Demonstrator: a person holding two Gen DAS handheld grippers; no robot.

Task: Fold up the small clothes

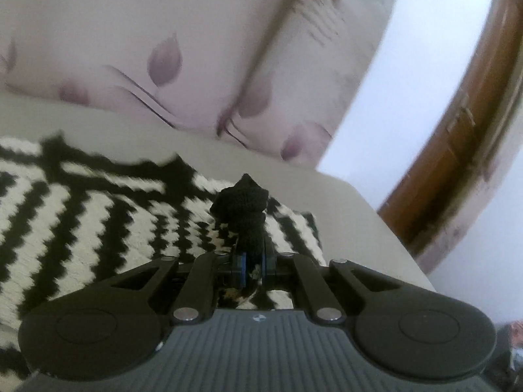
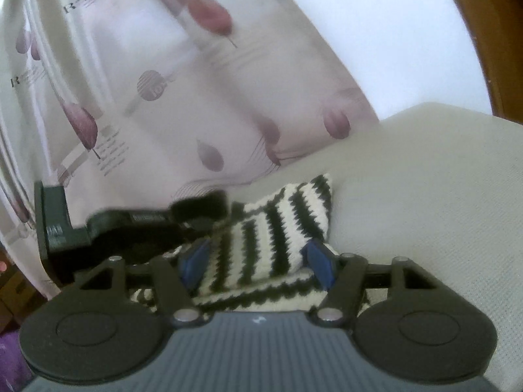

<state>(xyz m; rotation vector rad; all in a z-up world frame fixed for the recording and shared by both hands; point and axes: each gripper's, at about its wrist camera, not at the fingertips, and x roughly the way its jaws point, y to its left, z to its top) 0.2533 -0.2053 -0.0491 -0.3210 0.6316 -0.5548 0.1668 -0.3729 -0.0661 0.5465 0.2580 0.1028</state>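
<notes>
A small black-and-white zigzag-striped knitted garment [image 1: 91, 215] lies on a pale grey surface [image 1: 343, 209]. My left gripper [image 1: 250, 263] is shut on a black knitted edge of the garment [image 1: 243, 205], which bunches up between the blue pads. In the right wrist view the garment [image 2: 278, 228] is partly folded, one layer raised over another. My right gripper [image 2: 256, 259] is open, its blue pads [image 2: 318, 261] on either side of the fold without pinching it. The left gripper's body [image 2: 130, 225] shows at the left of that view, at the garment's far-left edge.
A white curtain with purple leaf print [image 1: 163, 65] hangs behind the surface. A brown wooden door frame [image 1: 457, 130] stands at the right. The pale surface [image 2: 425, 196] extends to the right of the garment.
</notes>
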